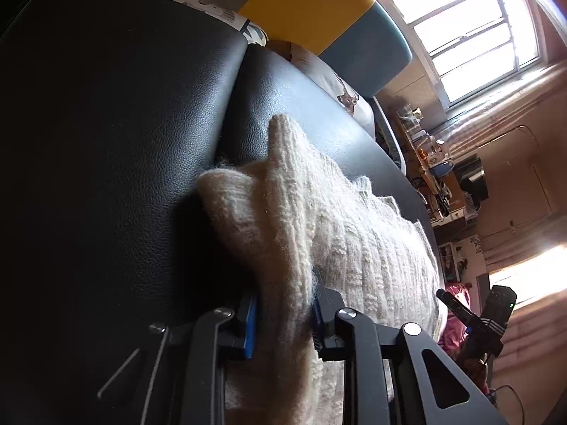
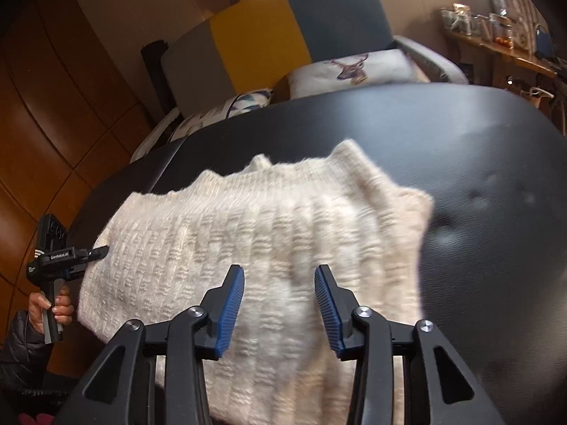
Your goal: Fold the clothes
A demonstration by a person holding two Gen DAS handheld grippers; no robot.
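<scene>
A cream knitted sweater (image 2: 255, 233) lies spread on a black leather surface (image 2: 478, 148). My right gripper (image 2: 280, 306) hovers open just over the sweater's near part, with its blue pads (image 2: 230, 311) apart and nothing between them. In the left wrist view, my left gripper (image 1: 283, 322) is shut on a raised fold of the sweater (image 1: 283, 230), and the knit fills the gap between its pads. From the right wrist view, the left gripper (image 2: 101, 250) sits at the sweater's left edge, held by a hand (image 2: 53, 304).
Behind the black surface (image 1: 106, 141) stands a sofa with a grey, yellow and teal back (image 2: 276, 28) and a deer-print cushion (image 2: 354, 67). Wooden wall panels (image 2: 53, 106) are on the left. A cluttered shelf (image 2: 496, 35) is at the far right, and a bright window (image 1: 471, 32) is nearby.
</scene>
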